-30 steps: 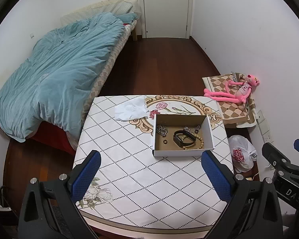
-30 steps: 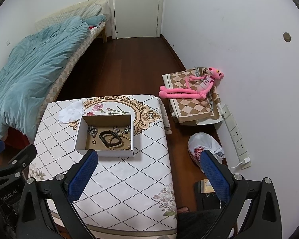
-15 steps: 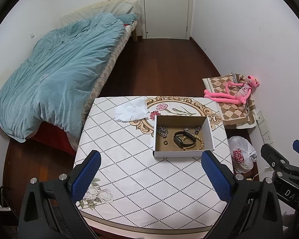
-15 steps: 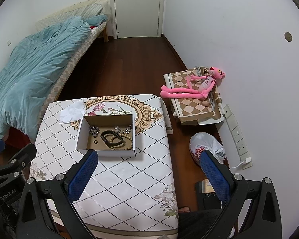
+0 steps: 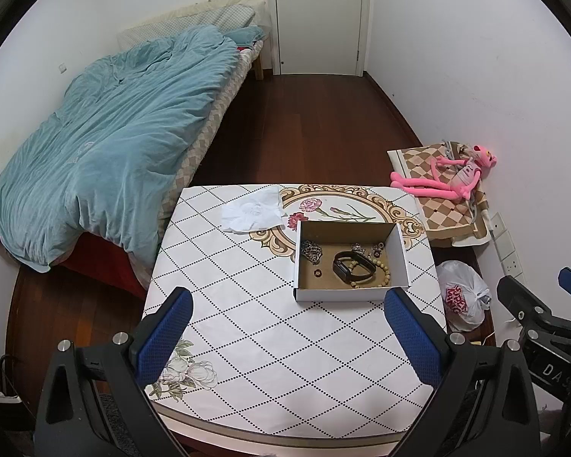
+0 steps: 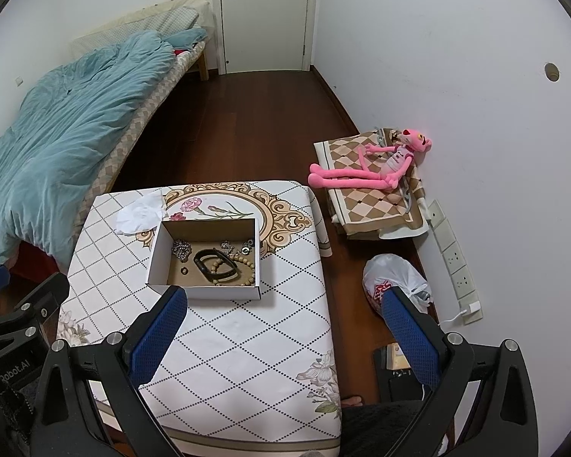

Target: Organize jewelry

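An open white cardboard box [image 5: 342, 294] [image 6: 205, 291] stands on the patterned table [image 5: 270, 342] [image 6: 240, 342]. Inside lie a black wristband [image 5: 352, 268] [image 6: 215, 261], a wooden bead bracelet [image 5: 385, 272] [image 6: 247, 266], a silvery chain heap [image 5: 312, 251] [image 6: 181, 247], a small dark ring [image 5: 316, 273] [image 6: 184, 270] and small trinkets [image 5: 375, 249] [image 6: 243, 247]. My left gripper [image 5: 287, 335] is open and empty, held high above the table's near side. My right gripper [image 6: 285, 331] is open and empty, above the table's right edge.
A crumpled white tissue [image 5: 253, 211] [image 6: 141, 215] lies left of the box. A bed with a teal duvet [image 5: 106, 144] is at left. A pink plush toy [image 6: 377, 165] on a checked cushion and a white plastic bag [image 6: 396, 282] are on the floor at right.
Both grippers have drifted slightly; the box sits a little lower in both views. Nothing was taken hold of or moved on the table.
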Available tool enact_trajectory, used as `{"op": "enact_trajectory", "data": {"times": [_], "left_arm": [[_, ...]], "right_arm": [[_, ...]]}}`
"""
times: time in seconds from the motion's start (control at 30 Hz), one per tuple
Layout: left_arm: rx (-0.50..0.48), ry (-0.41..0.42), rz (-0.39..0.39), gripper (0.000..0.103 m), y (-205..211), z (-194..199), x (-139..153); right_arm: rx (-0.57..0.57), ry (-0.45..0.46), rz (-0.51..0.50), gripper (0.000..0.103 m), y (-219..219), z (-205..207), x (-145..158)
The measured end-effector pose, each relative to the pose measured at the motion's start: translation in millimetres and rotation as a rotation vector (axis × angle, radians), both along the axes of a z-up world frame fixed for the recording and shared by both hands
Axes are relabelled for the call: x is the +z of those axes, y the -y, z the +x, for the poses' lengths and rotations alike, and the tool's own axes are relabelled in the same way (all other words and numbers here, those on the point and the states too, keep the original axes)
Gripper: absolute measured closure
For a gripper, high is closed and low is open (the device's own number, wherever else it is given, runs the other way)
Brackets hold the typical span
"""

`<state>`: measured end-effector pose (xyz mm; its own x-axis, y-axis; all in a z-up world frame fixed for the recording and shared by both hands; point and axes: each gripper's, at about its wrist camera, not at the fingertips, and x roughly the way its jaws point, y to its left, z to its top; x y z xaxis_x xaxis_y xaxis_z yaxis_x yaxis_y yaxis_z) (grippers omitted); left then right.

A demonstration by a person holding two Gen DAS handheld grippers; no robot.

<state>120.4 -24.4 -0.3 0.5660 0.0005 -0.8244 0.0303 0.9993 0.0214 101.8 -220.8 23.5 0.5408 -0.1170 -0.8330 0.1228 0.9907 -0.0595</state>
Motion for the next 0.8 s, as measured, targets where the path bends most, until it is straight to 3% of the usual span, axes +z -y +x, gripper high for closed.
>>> {"op": "enact_trajectory", "data": {"times": [0.8], "left_arm": [[0.007, -0.003, 0.002, 0.001, -3.8, -2.3, -0.8]], "right_arm": [[0.009, -0.004, 0.004, 0.0, -2.0, -1.7, 1.9]]}}
